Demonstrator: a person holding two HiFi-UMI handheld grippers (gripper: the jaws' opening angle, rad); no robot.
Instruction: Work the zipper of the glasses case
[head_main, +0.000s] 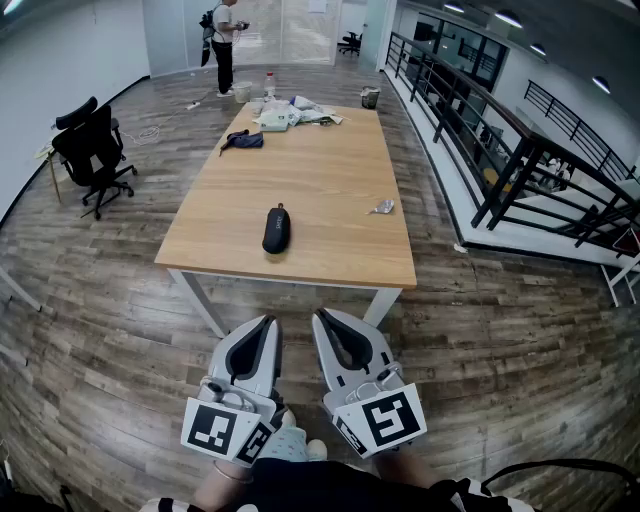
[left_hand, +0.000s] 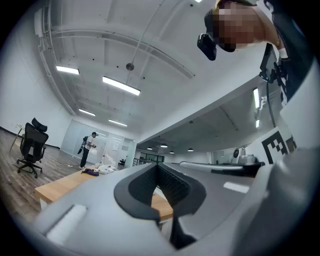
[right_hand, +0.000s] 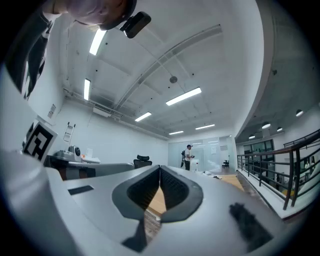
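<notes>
Head view: glasses case (head_main: 276, 229) lies on the table (head_main: 330, 190), close to the near edge and left of centre, long axis running near to far. It looks zipped, but I can't make out the pull from here. My left gripper (head_main: 267, 322) and right gripper (head_main: 322, 316) sit side by side low in front of me, short of the table and well apart from the case. A crumpled scrap (head_main: 382, 207) lies right of the case, not in the way. I judge the step in hand is the approach: close in first, then one gripper pins the case body and the other finds the pull.

Left gripper view: ribbed pads (left_hand: 172, 187) are pressed together with nothing between them. I need to spread them before reaching the case.

Right gripper view: same here, jaws meet at the tips and hold nothing. The case is out of frame in both gripper views. Best to come in low along the zipper line and pinch only the tab, not the fabric, or the slider may jam.
</notes>
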